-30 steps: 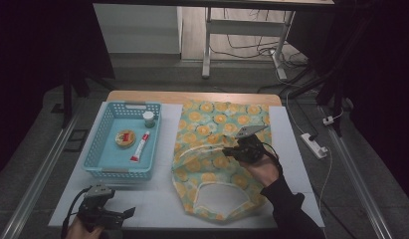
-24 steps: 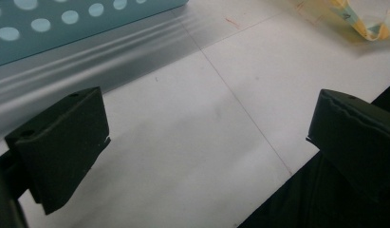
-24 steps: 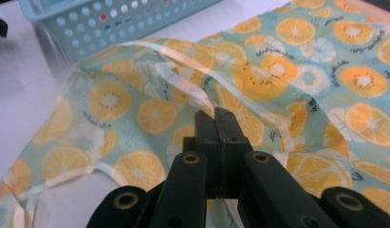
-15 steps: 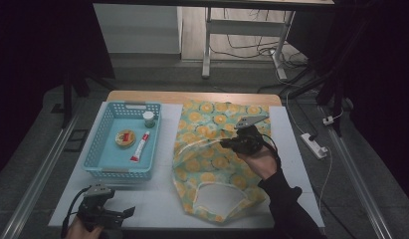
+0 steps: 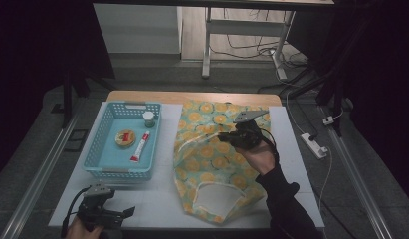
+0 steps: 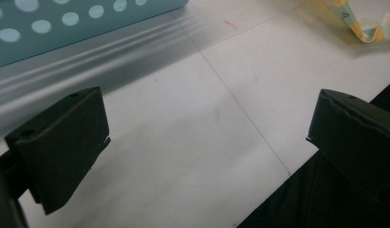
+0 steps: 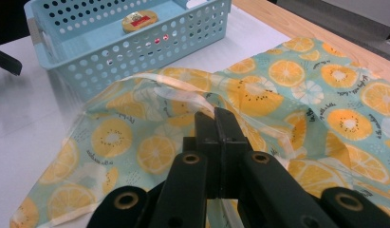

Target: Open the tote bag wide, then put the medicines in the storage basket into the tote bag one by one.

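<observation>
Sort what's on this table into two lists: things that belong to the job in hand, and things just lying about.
In the job:
- bag, fruit-print, flat on the table
- strap, pinched in the shut right gripper

Lying about:
- basket, with a tube, a jar and a round tin inside
- left gripper, open, at the table's near edge
- power strip on the floor
</observation>
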